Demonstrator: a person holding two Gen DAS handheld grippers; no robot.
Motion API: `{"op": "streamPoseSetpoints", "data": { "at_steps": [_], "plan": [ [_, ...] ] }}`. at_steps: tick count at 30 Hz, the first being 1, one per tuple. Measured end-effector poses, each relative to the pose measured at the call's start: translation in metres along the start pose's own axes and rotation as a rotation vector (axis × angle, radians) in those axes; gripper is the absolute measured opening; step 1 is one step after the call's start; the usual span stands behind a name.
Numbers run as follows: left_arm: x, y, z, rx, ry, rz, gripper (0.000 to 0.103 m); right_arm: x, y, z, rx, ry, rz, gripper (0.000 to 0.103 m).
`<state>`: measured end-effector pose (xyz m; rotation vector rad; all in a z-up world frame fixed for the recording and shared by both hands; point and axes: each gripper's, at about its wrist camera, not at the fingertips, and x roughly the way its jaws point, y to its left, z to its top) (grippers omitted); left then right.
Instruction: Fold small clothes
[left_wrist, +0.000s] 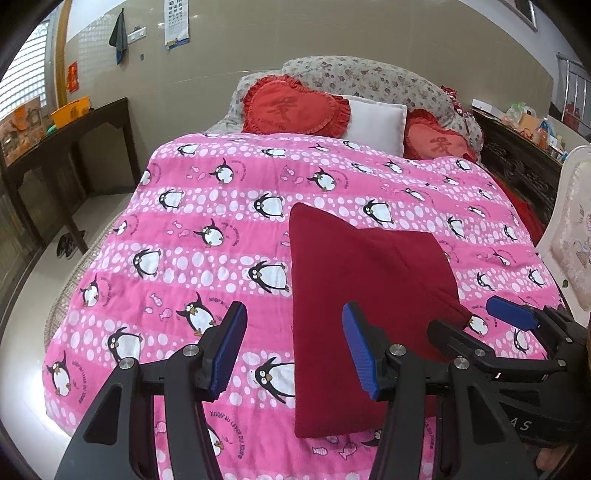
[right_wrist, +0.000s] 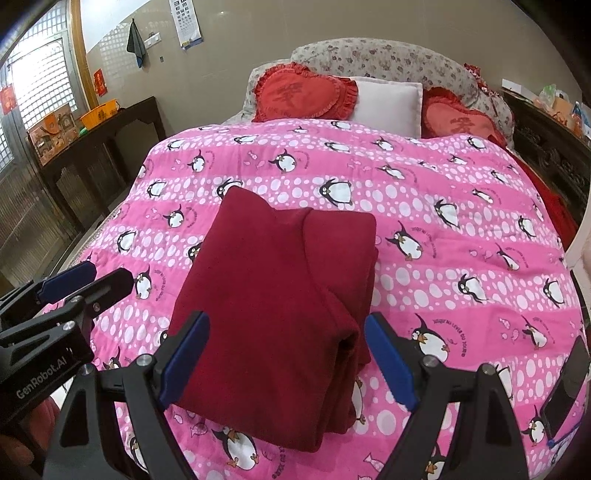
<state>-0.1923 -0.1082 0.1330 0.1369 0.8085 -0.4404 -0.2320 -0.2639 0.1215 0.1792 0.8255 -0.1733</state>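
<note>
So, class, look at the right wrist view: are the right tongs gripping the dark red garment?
No. The right tongs stand open, above the folded dark red garment, which lies free on the penguin quilt.

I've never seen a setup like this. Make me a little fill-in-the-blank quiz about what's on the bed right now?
1. The folded garment is dark ____.
2. The pink quilt is printed with ____.
3. Both the left gripper and the right gripper have their jaws ____.
4. The white pillow sits between two red ____-shaped cushions.

Missing words: red; penguins; open; heart

left tongs: black arms, blue ribbed pads, silver screws | right tongs: same | "GenRobot.AI" marking
</note>
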Motion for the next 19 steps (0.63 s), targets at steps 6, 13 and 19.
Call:
{"op": "streamPoseSetpoints", "data": {
  "at_steps": [6,13,19],
  "plan": [
    [0.009,0.001,0.0,-0.002,0.016,-0.001,0.033,0.009,-0.001,0.0,0.005,0.022,0.001,0.089],
    [0.02,0.003,0.003,-0.008,0.031,-0.006,0.033,0.02,-0.001,0.002,0.009,0.044,0.003,0.089],
    [0.031,0.01,0.007,-0.008,0.017,-0.006,0.033,0.032,-0.005,0.005,0.016,0.062,0.005,0.089]
  ]
}}
